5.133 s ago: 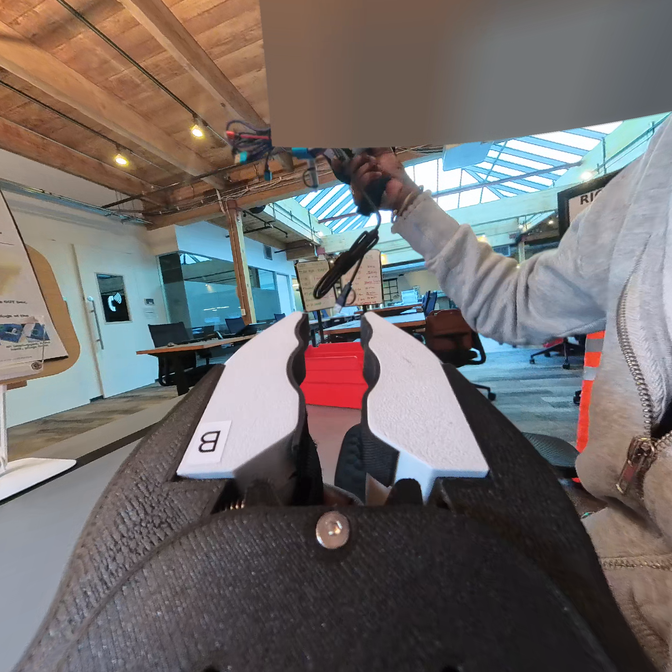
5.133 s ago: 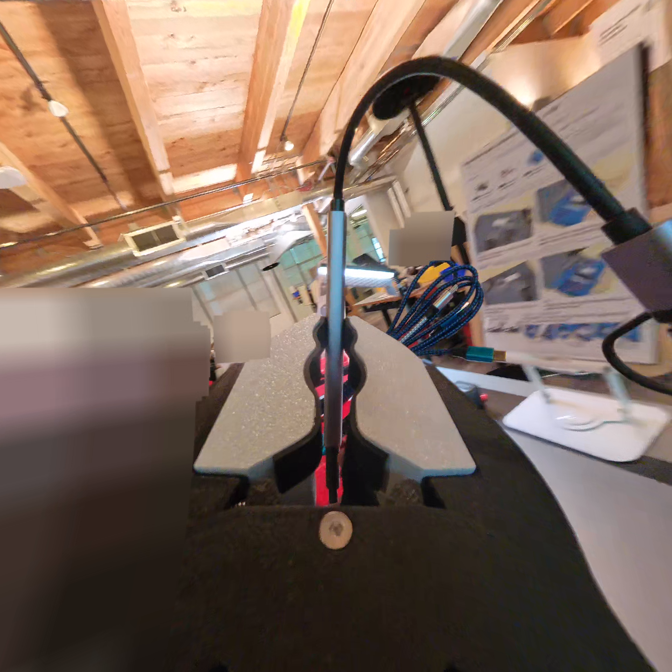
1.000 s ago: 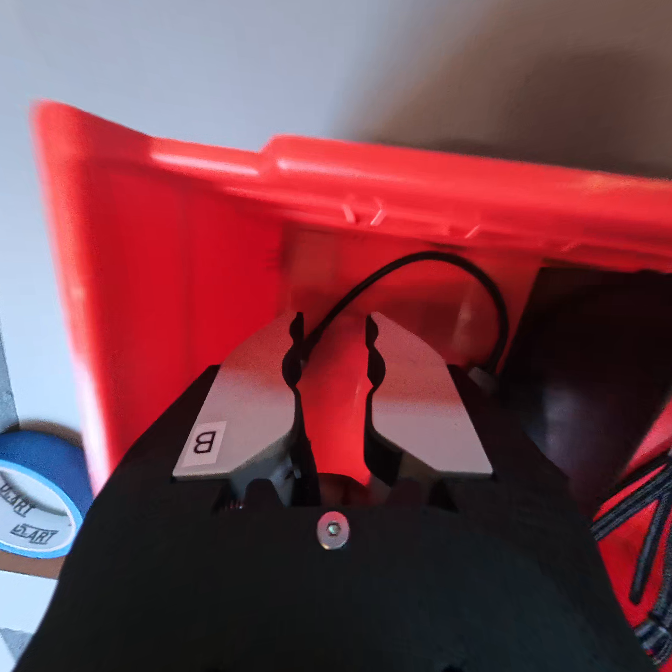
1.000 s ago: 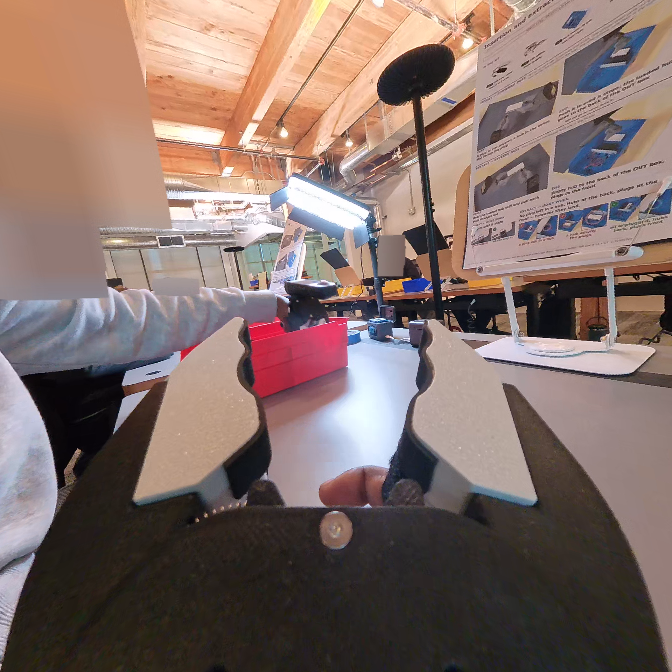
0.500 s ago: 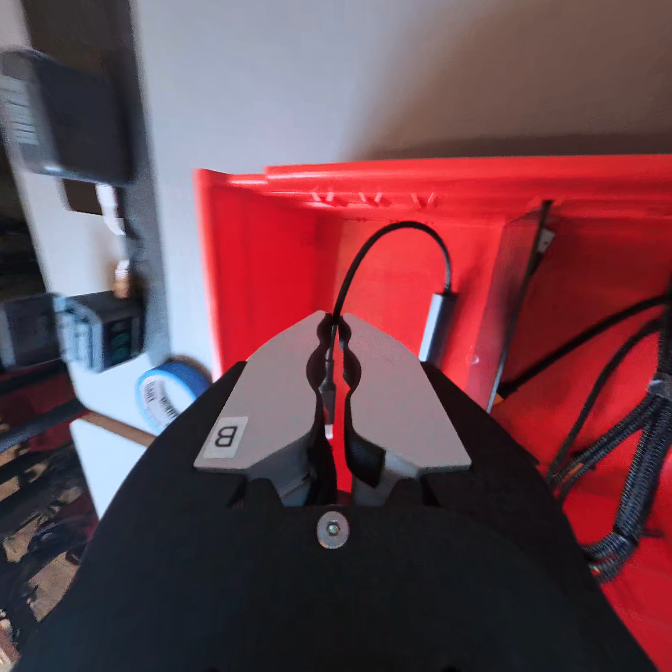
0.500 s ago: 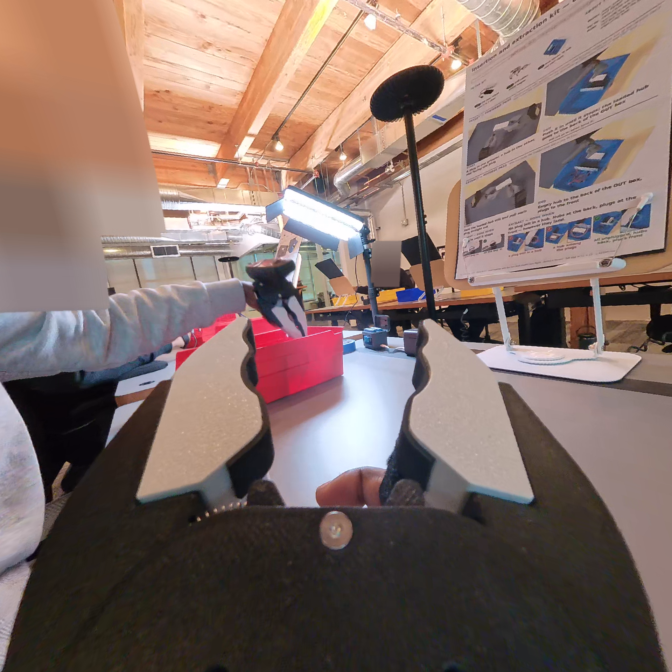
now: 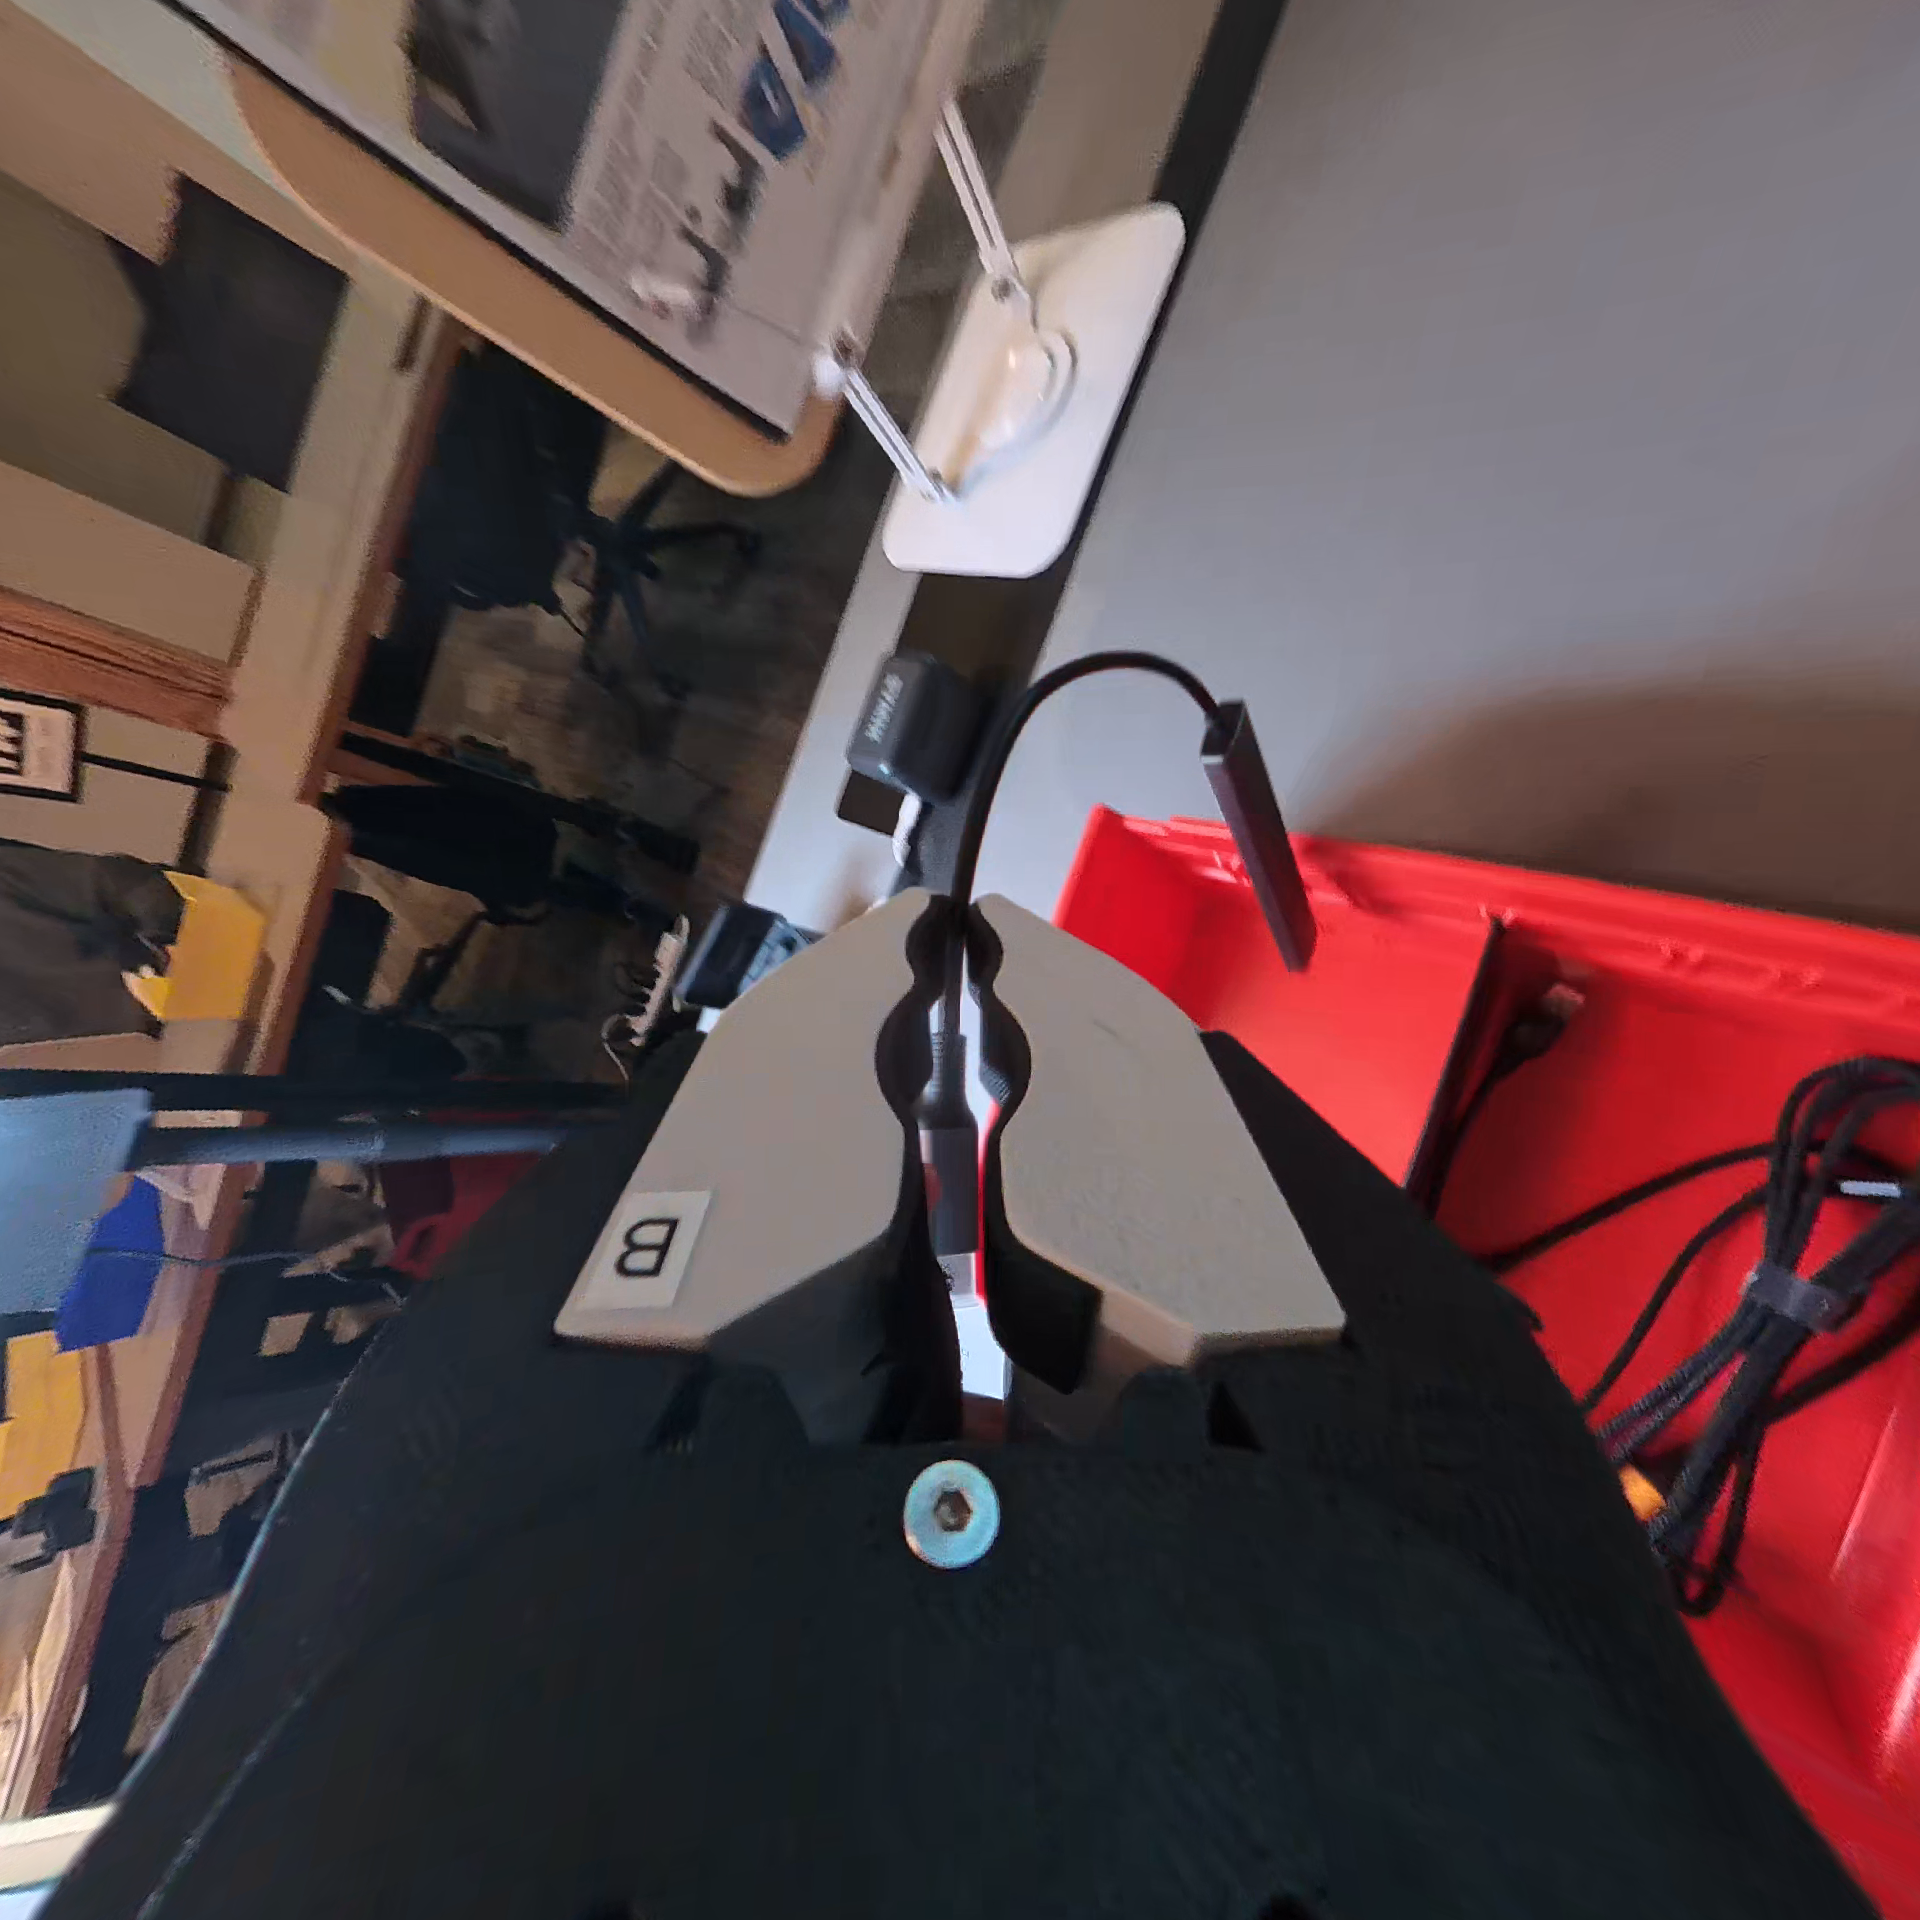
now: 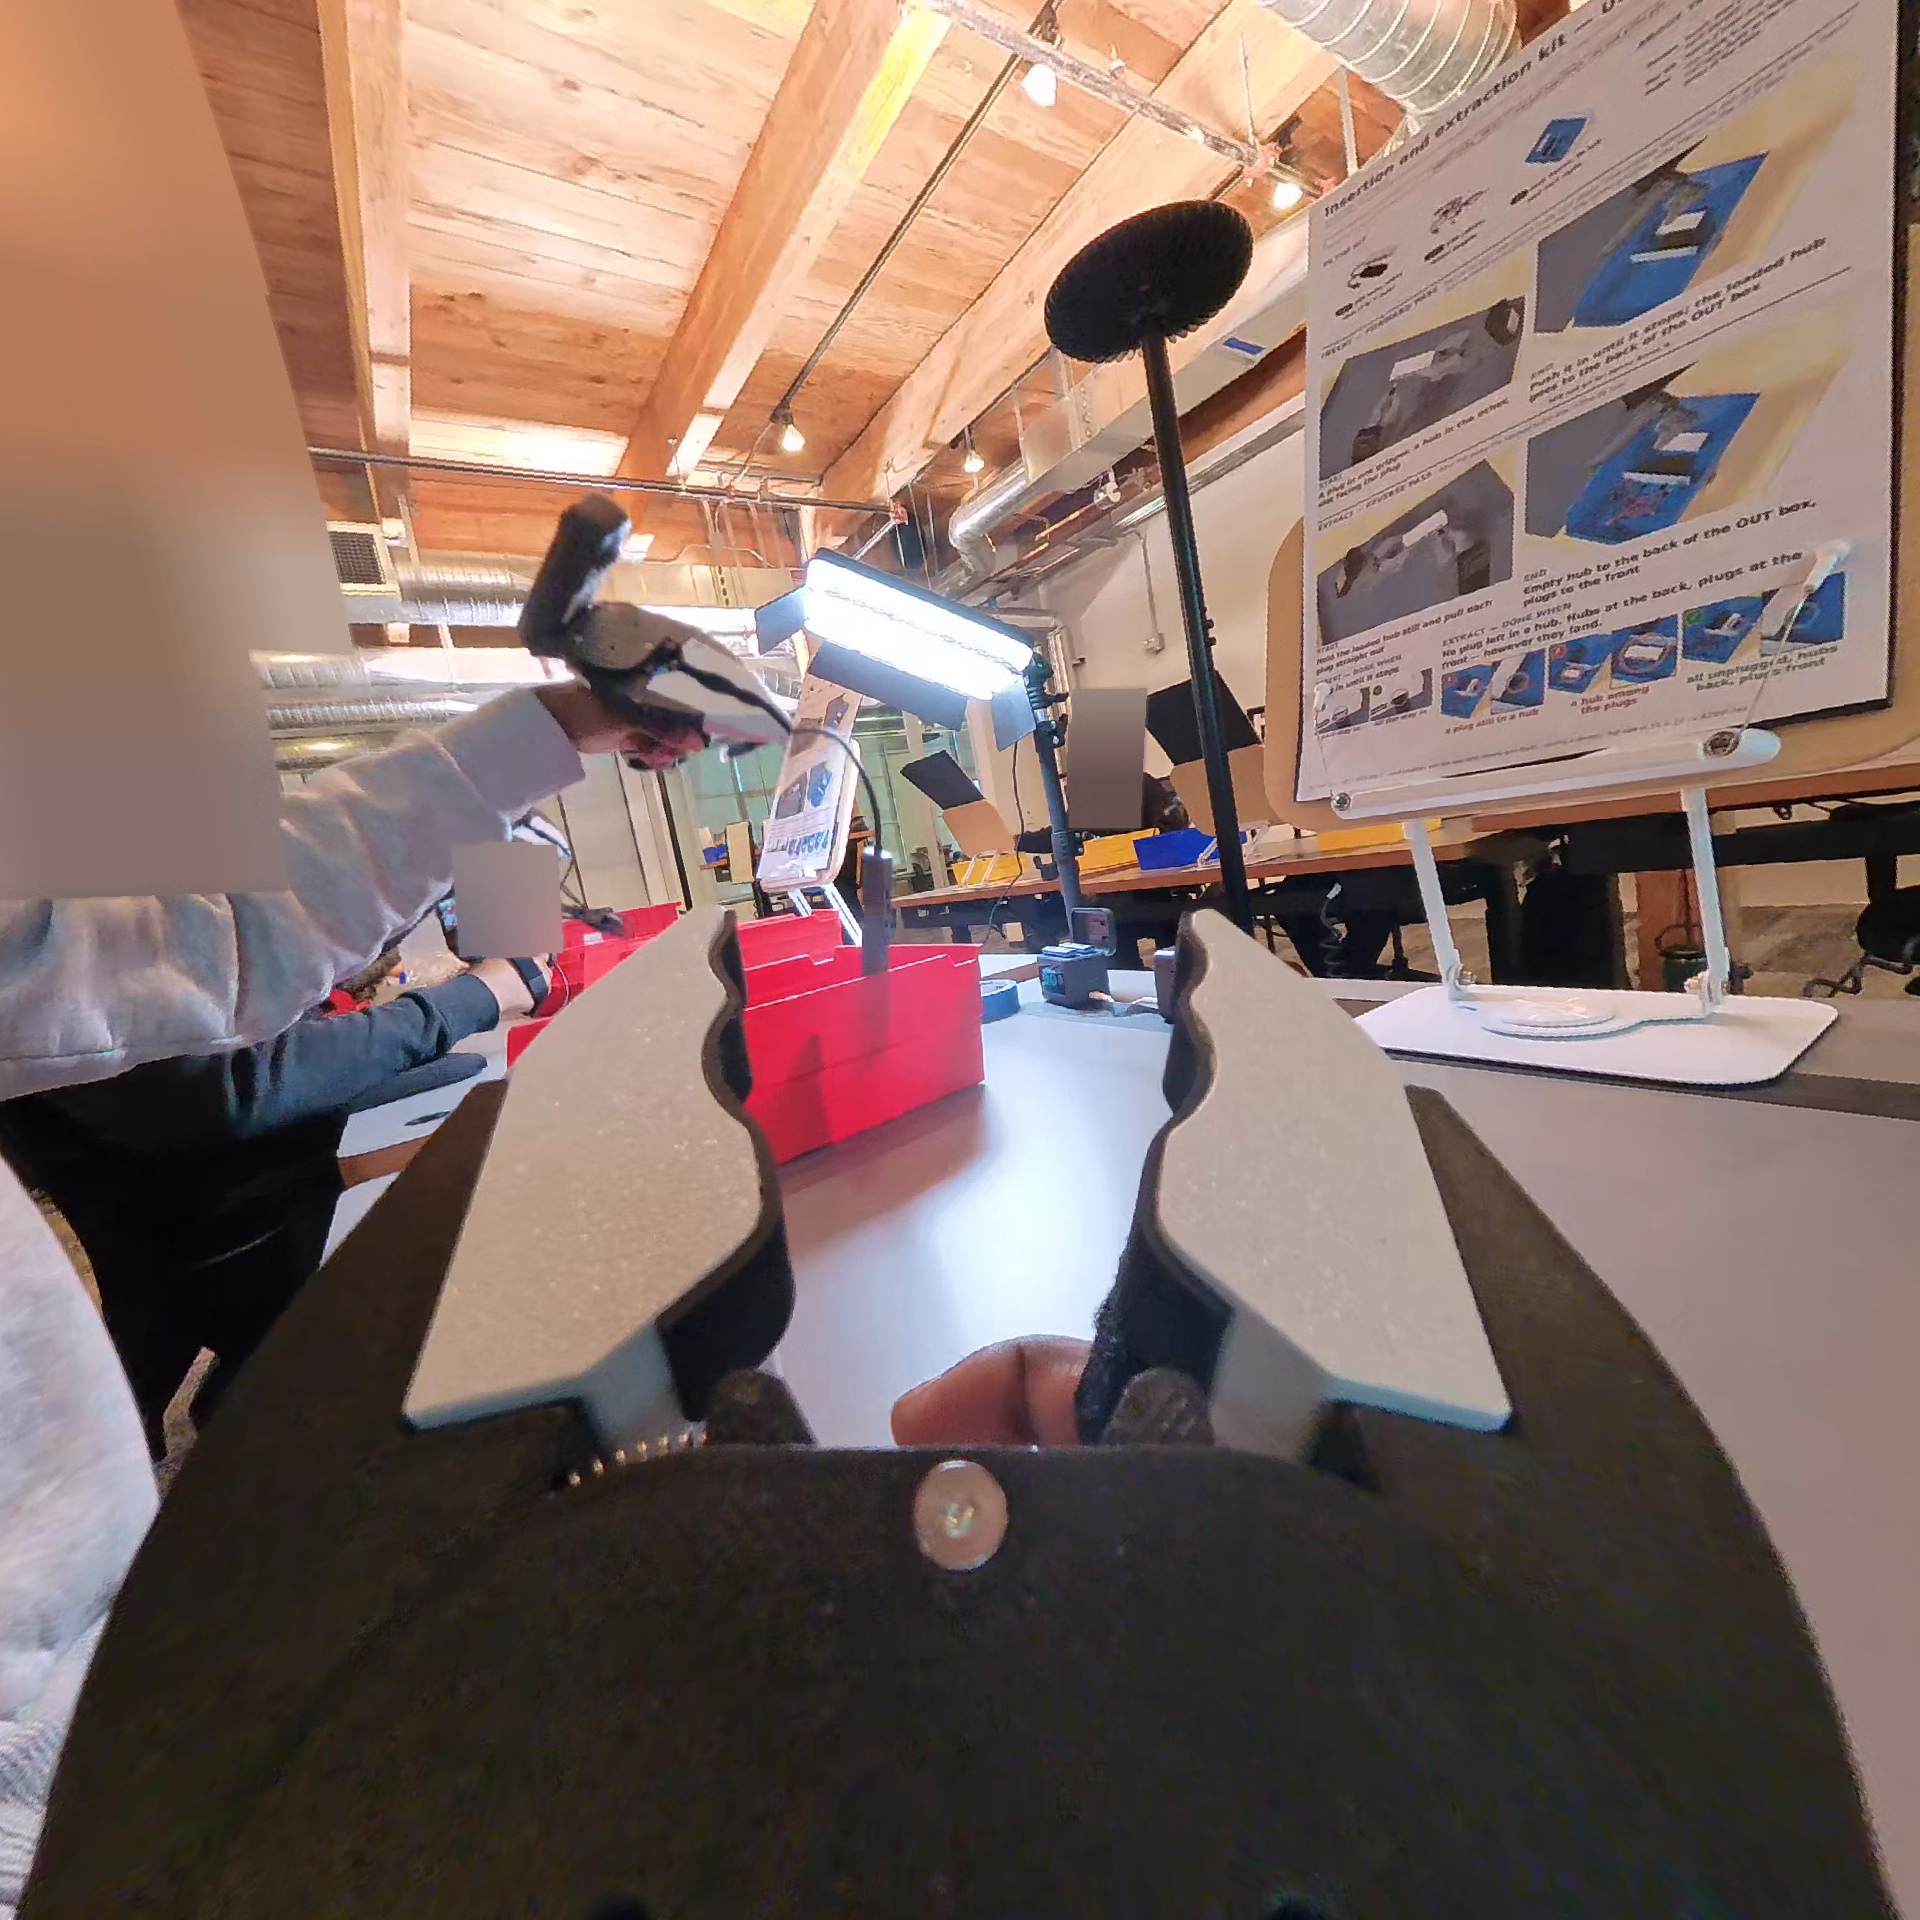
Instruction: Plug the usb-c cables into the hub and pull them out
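My left gripper [image 7: 956, 914] is shut on the plug end of the hub's short black cable [image 7: 1039, 696]. The slim dark hub [image 7: 1257, 831] hangs from that cable above the back corner of the red bin [image 7: 1351, 1039]. A bundle of black cables [image 7: 1766, 1330] lies in the bin's other compartment. In the right wrist view, the left gripper [image 8: 748, 717] is raised above the red bin [image 8: 862, 1049], and the hub [image 8: 876, 914] dangles below it. My right gripper [image 8: 956, 935] is open and empty, low over the grey table [image 8: 935, 1247].
A white stand base [image 8: 1590, 1023] carrying an instruction poster stands at the right. A black pole [image 8: 1195, 623], small black devices [image 8: 1081, 966] and a blue tape roll [image 8: 1003, 997] sit behind the bin. Another person's dark sleeve [image 8: 416, 1029] reaches over more red bins at the left. About 45 cm separates my left fingertips from my right.
My left gripper shut on the hub's cable plug inside the bin and lifted it, so the hub now hangs in the air. My right gripper has stayed open and nearly still.
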`<act>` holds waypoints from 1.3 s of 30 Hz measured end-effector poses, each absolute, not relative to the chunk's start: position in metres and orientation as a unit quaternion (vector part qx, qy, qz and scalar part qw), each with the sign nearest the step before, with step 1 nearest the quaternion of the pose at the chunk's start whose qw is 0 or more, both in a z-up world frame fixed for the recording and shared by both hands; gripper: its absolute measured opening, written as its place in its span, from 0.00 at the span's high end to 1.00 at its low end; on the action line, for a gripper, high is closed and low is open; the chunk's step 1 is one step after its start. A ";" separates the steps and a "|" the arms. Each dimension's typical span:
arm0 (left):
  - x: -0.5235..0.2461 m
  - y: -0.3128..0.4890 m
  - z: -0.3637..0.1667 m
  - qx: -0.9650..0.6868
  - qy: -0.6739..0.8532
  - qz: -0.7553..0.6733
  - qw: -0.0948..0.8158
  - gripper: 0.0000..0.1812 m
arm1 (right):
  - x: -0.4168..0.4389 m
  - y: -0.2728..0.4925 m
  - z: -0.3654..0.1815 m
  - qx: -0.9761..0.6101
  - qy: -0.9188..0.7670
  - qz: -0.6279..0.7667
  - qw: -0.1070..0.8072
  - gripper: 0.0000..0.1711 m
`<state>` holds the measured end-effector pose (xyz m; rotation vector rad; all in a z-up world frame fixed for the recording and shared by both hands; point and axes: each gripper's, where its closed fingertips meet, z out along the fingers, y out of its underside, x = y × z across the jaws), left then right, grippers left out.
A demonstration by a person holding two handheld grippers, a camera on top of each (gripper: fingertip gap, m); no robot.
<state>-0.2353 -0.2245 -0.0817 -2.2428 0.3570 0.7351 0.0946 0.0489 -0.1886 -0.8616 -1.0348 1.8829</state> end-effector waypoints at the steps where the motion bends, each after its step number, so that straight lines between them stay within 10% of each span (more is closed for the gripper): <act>1: -0.233 -0.220 -0.070 -0.865 0.139 0.295 0.381 0.98 | 0.094 0.049 -0.189 -0.342 -0.410 0.745 0.401 0.54; 26: -0.070 -0.068 -0.016 -0.712 0.222 0.255 0.616 0.97 | 0.017 -0.016 -0.156 -0.322 -0.557 0.691 0.330 0.58; 30: -0.038 -0.047 -0.022 -0.705 0.228 0.233 0.630 0.98 | -0.007 -0.018 -0.160 -0.335 -0.524 0.718 0.311 0.66; 33: -0.029 -0.037 -0.028 -0.706 0.215 0.240 0.631 0.98 | -0.007 -0.012 -0.167 -0.337 -0.504 0.732 0.311 0.93; 39: -0.045 -0.047 -0.055 -0.710 0.109 0.255 0.647 0.98 | -0.005 0.010 -0.170 -0.345 -0.475 0.746 0.315 0.93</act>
